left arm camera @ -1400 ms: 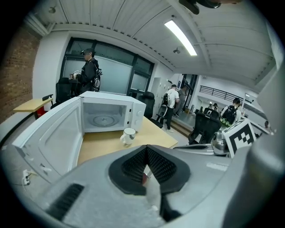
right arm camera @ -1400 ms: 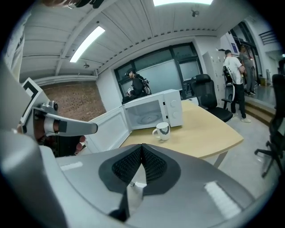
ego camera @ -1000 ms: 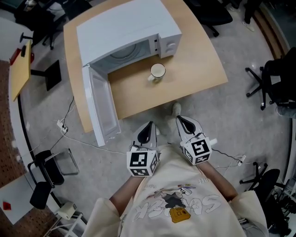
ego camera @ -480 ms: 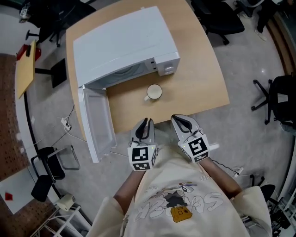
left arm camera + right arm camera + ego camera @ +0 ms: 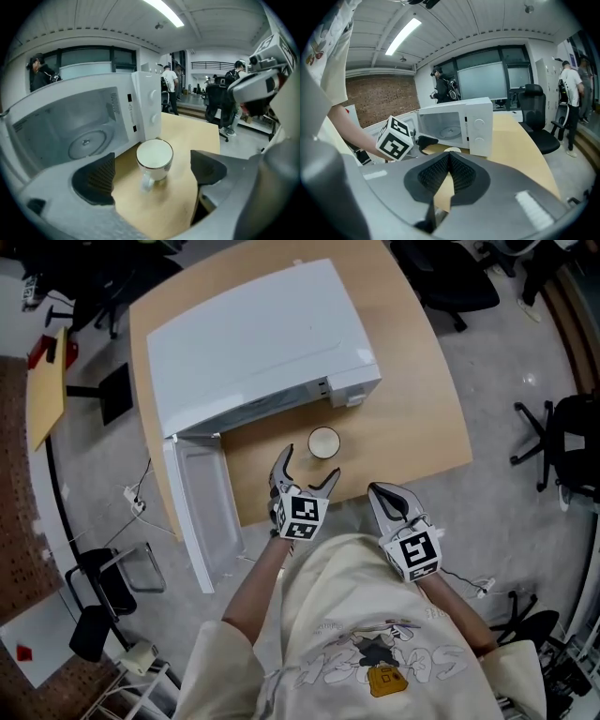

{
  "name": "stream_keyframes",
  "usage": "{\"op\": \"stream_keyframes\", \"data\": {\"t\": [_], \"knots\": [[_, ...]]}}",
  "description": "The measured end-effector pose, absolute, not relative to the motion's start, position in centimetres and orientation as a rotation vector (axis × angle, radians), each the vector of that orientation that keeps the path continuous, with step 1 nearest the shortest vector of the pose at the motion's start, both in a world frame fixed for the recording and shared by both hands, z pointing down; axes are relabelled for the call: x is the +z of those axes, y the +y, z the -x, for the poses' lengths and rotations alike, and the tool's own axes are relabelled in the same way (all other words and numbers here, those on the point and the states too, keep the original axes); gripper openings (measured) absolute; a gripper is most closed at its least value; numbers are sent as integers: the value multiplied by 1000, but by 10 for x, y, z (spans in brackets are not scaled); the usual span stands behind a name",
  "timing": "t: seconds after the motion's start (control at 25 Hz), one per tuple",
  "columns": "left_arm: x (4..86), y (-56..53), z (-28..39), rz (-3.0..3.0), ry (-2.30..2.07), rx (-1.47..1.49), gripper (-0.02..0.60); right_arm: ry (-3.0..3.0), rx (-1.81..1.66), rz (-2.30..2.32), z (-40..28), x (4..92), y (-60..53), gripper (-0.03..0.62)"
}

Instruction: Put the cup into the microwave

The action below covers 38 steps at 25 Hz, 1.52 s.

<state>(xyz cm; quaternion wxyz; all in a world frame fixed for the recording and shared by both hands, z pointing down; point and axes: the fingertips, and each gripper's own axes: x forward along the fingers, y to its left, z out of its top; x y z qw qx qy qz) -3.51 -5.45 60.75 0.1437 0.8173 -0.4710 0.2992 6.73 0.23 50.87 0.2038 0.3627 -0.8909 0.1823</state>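
A white cup [image 5: 323,442] [image 5: 154,157] stands upright on the wooden table [image 5: 412,409], just in front of the white microwave [image 5: 253,343] [image 5: 79,131]. The microwave's door [image 5: 202,512] hangs open to the left, and its turntable shows inside. My left gripper [image 5: 306,468] [image 5: 152,171] is over the table's front edge with its jaws opening wide. The cup sits just beyond the gap, handle toward me, and neither pad touches it. My right gripper [image 5: 382,493] [image 5: 449,157] is shut and empty, off the table's front edge to the right.
Office chairs [image 5: 441,277] stand beyond the table and another [image 5: 562,442] at the right. A folding chair [image 5: 108,582] and cables lie on the floor at the left. People stand in the background of both gripper views.
My left gripper has come forward over the table edge toward the cup, and its jaws have gone from shut to wide open. The right gripper stays shut near my body.
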Motion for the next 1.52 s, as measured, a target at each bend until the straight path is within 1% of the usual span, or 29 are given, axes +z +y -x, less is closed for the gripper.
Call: {"op": "stream_keyframes", "data": {"t": [0.08,0.4,0.44,0.48,0.56,0.84,1.16,1.32,1.52], "knots": [[622,-68,33,-2402,-1303,896,518,-2469,499,-1029,-67,509,1,6],[660,-97,10,-2515,-1055,924,517,-2389,537,-1137,-78,510,0,6],[661,-98,8,-2525,-1036,929,496,-2379,541,-1152,-80,511,0,6],[662,-97,5,-2535,-1018,934,455,-2370,545,-1167,-83,511,0,6],[662,-96,2,-2559,-984,931,407,-2358,555,-1197,-87,510,-1,6],[660,-97,3,-2550,-1000,886,403,-2348,567,-1217,-86,511,1,6],[629,-107,47,-2403,-1241,771,403,-2376,553,-1184,-80,511,-2,6],[599,-119,82,-2309,-1396,671,403,-2422,528,-1135,-65,507,-6,6],[576,-143,139,-2175,-1620,635,403,-2472,499,-1065,-42,501,-10,6]]}}
